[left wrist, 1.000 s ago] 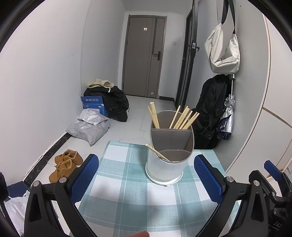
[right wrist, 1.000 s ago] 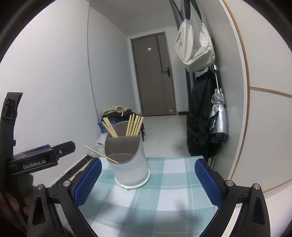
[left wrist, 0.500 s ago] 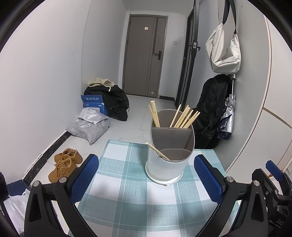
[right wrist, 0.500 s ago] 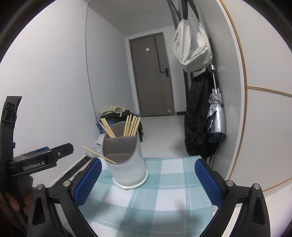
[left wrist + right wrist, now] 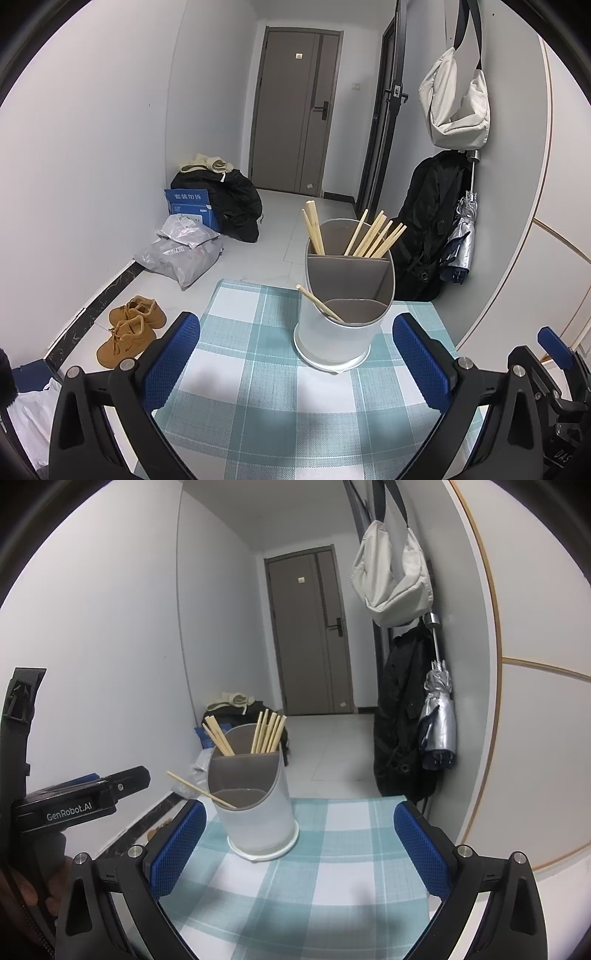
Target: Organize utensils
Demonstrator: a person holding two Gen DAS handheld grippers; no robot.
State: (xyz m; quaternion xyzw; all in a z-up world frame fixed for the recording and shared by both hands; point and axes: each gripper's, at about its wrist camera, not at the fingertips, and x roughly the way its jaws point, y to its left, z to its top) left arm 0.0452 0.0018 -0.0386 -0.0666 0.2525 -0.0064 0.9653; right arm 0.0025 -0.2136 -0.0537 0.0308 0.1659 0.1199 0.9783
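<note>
Utensil holder [image 5: 343, 314] with chopsticks [image 5: 373, 236] stands near the tabletop's [image 5: 258, 406] far edge; left claw [image 5: 295, 373] and right claw [image 5: 301, 849] both gape wide, empty.

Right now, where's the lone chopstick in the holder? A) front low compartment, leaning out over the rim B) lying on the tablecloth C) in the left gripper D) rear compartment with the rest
A: the single chopstick leans out of the front low compartment of the holder, while the other chopsticks stand in the rear compartments; both the left gripper and the right gripper are open and empty.
</note>
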